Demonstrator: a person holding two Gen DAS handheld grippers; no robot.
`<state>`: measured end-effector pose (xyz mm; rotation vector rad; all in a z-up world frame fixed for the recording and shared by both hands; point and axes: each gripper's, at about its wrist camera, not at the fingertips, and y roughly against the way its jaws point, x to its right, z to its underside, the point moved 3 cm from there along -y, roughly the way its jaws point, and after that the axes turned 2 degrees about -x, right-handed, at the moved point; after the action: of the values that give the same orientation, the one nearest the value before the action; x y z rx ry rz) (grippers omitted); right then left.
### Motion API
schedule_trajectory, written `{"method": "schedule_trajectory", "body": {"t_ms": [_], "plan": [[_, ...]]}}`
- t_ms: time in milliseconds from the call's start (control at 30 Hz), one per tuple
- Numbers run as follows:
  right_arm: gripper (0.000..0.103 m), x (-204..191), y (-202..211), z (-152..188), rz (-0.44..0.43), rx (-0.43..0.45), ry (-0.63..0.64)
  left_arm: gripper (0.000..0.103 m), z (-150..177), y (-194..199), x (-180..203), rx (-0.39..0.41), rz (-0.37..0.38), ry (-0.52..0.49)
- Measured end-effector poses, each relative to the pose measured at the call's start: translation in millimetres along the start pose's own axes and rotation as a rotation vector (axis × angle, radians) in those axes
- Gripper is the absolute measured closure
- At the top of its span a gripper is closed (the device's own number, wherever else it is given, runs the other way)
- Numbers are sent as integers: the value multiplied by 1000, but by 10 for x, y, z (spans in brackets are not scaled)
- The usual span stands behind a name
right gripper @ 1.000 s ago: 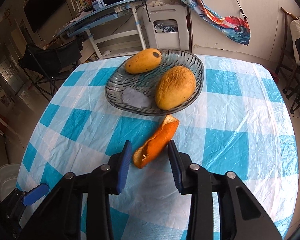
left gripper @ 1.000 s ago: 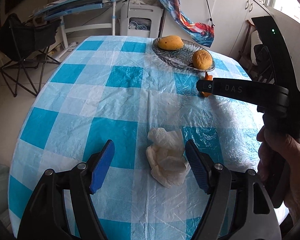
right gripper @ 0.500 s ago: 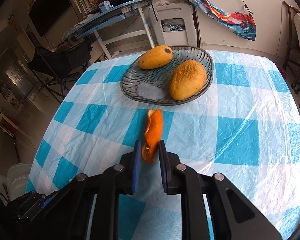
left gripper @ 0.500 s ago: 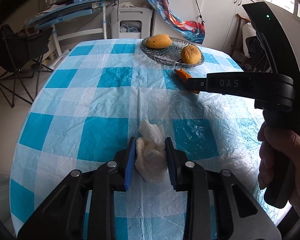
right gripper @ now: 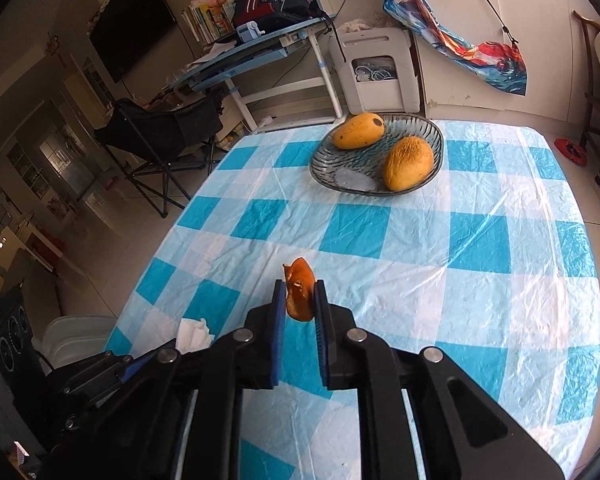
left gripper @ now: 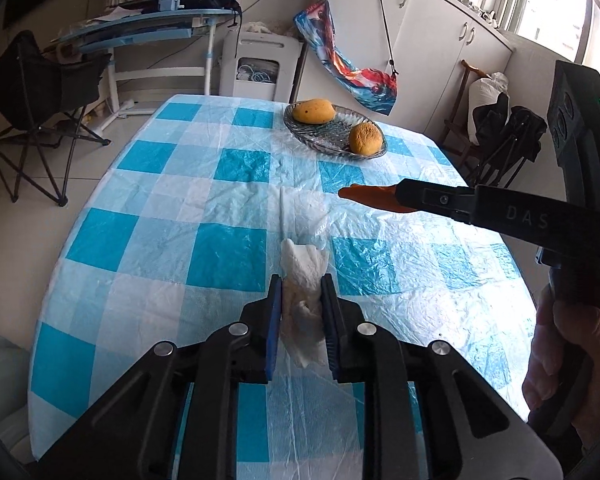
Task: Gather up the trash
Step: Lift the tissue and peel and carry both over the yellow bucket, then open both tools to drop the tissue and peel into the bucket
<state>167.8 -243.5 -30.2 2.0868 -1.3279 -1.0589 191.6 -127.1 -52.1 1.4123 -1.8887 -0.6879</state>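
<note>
Nearest the person, over the front edge of the checked tablecloth [left gripper: 236, 236], the left gripper [left gripper: 300, 312] pinches a crumpled white tissue [left gripper: 303, 280]; its jaws are closing the last bit onto the wad, which bulges above and below the blue pads. It looks clear of the cloth, I'd guess so it can be carried off without dragging the thin plastic cover. Just beyond and to the right, the right gripper [right gripper: 299, 300] is pressed onto a strip of orange peel [right gripper: 298, 294], held edge-on between the pads above the table, one end sticking out past the tips. Both scraps seem taken at once to save a trip. Farther back, a glass dish [right gripper: 436, 136] holds two mangoes [right gripper: 358, 131], presumably meant to stay. Where the trash should go I cannot tell: only a pale, rounded container [right gripper: 76, 334] shows low at the left table edge, half cut off. The person's hand [left gripper: 560, 364] on the right handle is partly out of frame.
</note>
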Motion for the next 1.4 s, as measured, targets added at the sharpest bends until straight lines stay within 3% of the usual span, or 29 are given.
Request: {"method": "schedule_trajectory", "body": {"t_ms": [267, 433, 600, 767, 933, 1067, 1133, 1267, 1400], "plan": [[89, -257, 478, 303, -80, 72, -38, 85, 156, 439, -97, 48, 22, 20], [89, -459, 782, 715, -117, 84, -41, 85, 414, 714, -202, 51, 31, 42], [89, -710, 1037, 1342, -140, 42, -28, 85, 730, 1031, -292, 49, 43, 55], [89, -933, 1145, 1892, -96, -21, 33, 85, 1088, 1299, -243, 30, 62, 31], [88, -931, 1083, 2215, -52, -99, 27, 85, 1498, 1395, -109, -60, 95, -7], [60, -844, 1145, 2201, -3, -41, 2, 83, 1776, 1352, 12, -162, 103, -58], [58, -782, 1195, 2186, 6, -10, -26, 79, 1816, 1362, 22, -168, 79, -75], [40, -759, 1292, 2145, 76, 71, -27, 59, 1761, 1426, -16, -98, 1, -80], [20, -825, 1349, 2101, 227, 149, 35, 40, 1663, 1511, -67, 8, -91, -76]]}}
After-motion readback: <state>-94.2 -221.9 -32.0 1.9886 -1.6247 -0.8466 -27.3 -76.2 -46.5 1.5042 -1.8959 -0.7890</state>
